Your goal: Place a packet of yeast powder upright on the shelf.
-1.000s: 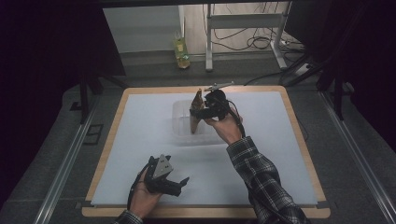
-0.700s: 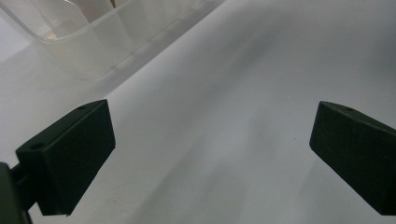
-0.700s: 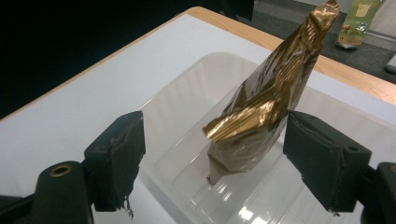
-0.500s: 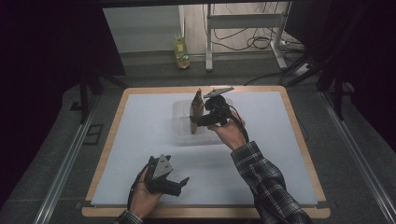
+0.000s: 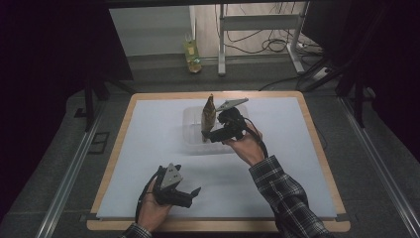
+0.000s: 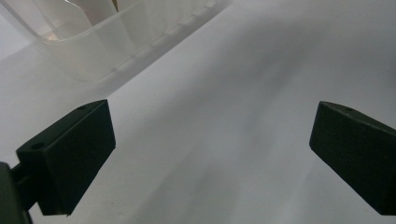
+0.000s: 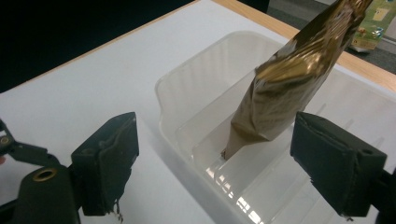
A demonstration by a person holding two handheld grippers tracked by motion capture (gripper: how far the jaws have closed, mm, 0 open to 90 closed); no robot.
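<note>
A gold foil pouch point(image 5: 208, 115) stands tilted in a clear plastic container point(image 5: 190, 136) at the middle back of the white mat. My right gripper point(image 5: 210, 133) hovers at the container's near right side and is open. In the right gripper view the pouch point(image 7: 289, 88) leans up to the right with its lower end on the container point(image 7: 187, 112) floor. It lies just beyond my right gripper point(image 7: 223, 163), whose jaws stand wide apart and grip nothing. My left gripper point(image 5: 190, 196) rests open near the table's front edge. Its jaws point(image 6: 210, 158) are spread over bare mat, with the container point(image 6: 93, 42) corner ahead.
The white mat point(image 5: 148, 148) covers a wooden-edged table point(image 5: 218, 225). A green bottle point(image 5: 191, 54) stands on the floor beyond the far edge, beside a metal stand point(image 5: 257, 29) and cables. Dark surroundings flank both sides.
My right gripper has drawn back slightly toward the front of the table, while the pouch stays standing in the container. The left gripper has not moved.
</note>
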